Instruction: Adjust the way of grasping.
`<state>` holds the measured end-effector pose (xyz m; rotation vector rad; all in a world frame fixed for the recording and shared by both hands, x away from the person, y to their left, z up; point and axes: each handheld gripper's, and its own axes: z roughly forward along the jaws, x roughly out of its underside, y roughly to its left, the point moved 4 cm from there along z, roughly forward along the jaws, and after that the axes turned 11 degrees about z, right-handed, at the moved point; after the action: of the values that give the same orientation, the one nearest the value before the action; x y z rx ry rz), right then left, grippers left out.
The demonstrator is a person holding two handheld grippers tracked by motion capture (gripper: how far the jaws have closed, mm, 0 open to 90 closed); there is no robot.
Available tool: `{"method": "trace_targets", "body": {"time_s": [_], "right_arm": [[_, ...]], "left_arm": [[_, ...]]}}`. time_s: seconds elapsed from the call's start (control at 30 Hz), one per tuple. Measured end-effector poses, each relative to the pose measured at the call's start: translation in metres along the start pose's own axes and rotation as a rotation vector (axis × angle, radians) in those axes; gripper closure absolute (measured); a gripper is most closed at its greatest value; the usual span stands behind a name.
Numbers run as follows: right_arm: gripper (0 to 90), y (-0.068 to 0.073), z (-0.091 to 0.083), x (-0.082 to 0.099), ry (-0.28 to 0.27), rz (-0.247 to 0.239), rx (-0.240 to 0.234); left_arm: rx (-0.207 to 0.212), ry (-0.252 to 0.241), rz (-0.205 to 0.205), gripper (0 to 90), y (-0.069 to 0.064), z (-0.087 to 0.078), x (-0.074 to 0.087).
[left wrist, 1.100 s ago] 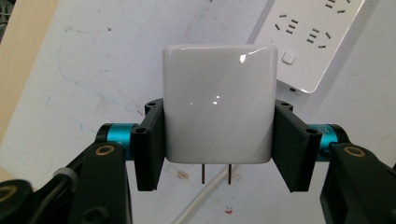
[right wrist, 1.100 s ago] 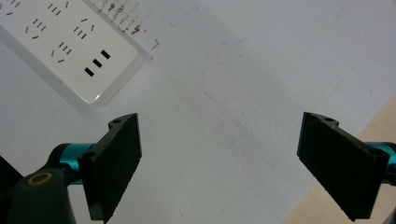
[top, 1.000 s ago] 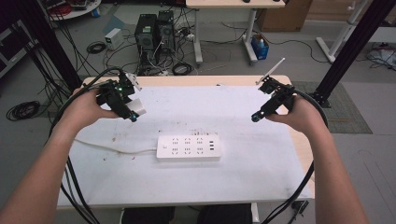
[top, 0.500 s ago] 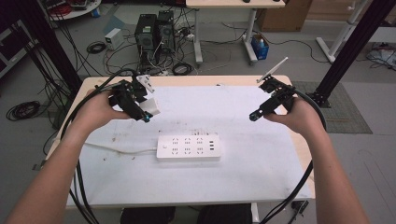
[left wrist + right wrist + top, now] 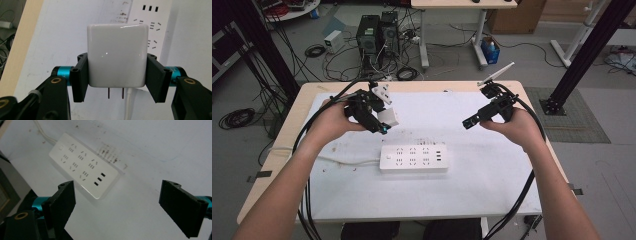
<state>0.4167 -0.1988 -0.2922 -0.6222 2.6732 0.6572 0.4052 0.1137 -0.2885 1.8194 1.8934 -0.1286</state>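
Note:
A white power strip (image 5: 413, 158) lies flat in the middle of the white table top, its cable running off to the left. My left gripper (image 5: 382, 122) is shut on a white plug adapter (image 5: 116, 55), held in the air above and left of the strip; the adapter's two metal prongs (image 5: 115, 93) point back toward the camera. The strip's sockets (image 5: 149, 25) show beyond the adapter. My right gripper (image 5: 468, 123) hovers open to the upper right of the strip, nothing between its jaws. In the right gripper view the power strip (image 5: 83, 164) lies below the open jaws.
The table top (image 5: 492, 200) is a white sheet with scuff marks (image 5: 110, 153) over a wooden edge (image 5: 282, 150). Thick black cables (image 5: 307, 210) trail from both grippers off the front edge. Computer towers (image 5: 377, 32) and loose wires sit on the floor beyond the table.
My left gripper has carried the white adapter rightward and nearer the power strip. My right gripper has shifted slightly left and stays open.

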Motion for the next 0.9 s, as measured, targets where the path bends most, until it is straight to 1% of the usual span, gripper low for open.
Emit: {"method": "trace_targets", "body": {"time_s": [0.03,0.07,0.1,0.17,0.2,0.23,0.27,0.3,0.37,0.4,0.47,0.5,0.53,0.57,0.6,0.63,0.67,0.77,0.83,0.9], "right_arm": [[13.3,0.000,0.000,0.000,0.000,0.000,0.000],[13.3,0.002,0.002,-0.001,-0.001,0.008,-0.018],[13.3,0.006,0.005,-0.002,-0.006,0.041,-0.075],[13.3,0.009,0.006,-0.003,-0.015,0.057,-0.118],[13.3,0.009,0.006,-0.003,-0.015,0.057,-0.118],[13.3,0.012,0.007,-0.003,-0.024,0.077,-0.159],[13.3,0.013,0.008,-0.003,-0.028,0.082,-0.178],[13.2,0.015,0.008,-0.003,-0.031,0.088,-0.212],[13.3,0.019,0.010,-0.003,-0.036,0.101,-0.258],[13.3,0.021,0.011,-0.003,-0.036,0.108,-0.278],[13.2,0.025,0.014,-0.003,-0.035,0.127,-0.307],[13.2,0.025,0.014,-0.003,-0.035,0.127,-0.307],[13.2,0.026,0.015,-0.003,-0.036,0.136,-0.326],[13.2,0.026,0.015,-0.003,-0.036,0.136,-0.326],[13.3,0.028,0.015,-0.003,-0.038,0.150,-0.351],[13.3,0.033,0.017,-0.004,-0.050,0.175,-0.405],[13.3,0.034,0.018,-0.004,-0.049,0.187,-0.420],[13.4,0.039,0.022,-0.005,-0.040,0.230,-0.449],[17.8,0.043,0.025,-0.006,-0.034,0.248,-0.480],[17.9,0.046,0.030,-0.006,-0.027,0.257,-0.492]], "left_arm": [[0.000,0.000,0.000,42.4,0.000,0.000,0.000],[0.008,-0.026,0.012,42.4,-0.002,0.002,-0.005],[0.011,-0.041,0.019,42.4,-0.002,0.002,-0.008],[0.014,-0.084,0.024,42.4,-0.004,0.003,-0.015],[0.017,-0.105,0.027,42.4,-0.005,0.004,-0.018],[0.019,-0.124,0.035,42.4,-0.005,0.004,-0.022],[0.021,-0.141,0.036,42.4,-0.006,0.005,-0.024],[0.029,-0.164,0.041,42.4,-0.007,0.005,-0.028],[0.042,-0.201,0.064,42.4,-0.009,0.008,-0.037],[0.042,-0.201,0.064,42.4,-0.009,0.008,-0.037],[0.055,-0.221,0.082,42.4,-0.012,0.012,-0.046],[0.055,-0.221,0.082,42.4,-0.012,0.012,-0.046],[0.058,-0.230,0.085,42.4,-0.014,0.014,-0.048],[0.058,-0.230,0.085,42.4,-0.014,0.014,-0.048],[0.061,-0.246,0.099,42.4,-0.016,0.017,-0.054],[0.068,-0.251,0.105,42.5,-0.018,0.017,-0.057],[0.068,-0.259,0.107,42.4,-0.019,0.019,-0.059],[0.063,-0.266,0.125,42.4,-0.022,0.021,-0.065],[0.063,-0.271,0.129,42.5,-0.023,0.022,-0.068],[0.064,-0.274,0.128,42.5,-0.025,0.024,-0.071]]}}
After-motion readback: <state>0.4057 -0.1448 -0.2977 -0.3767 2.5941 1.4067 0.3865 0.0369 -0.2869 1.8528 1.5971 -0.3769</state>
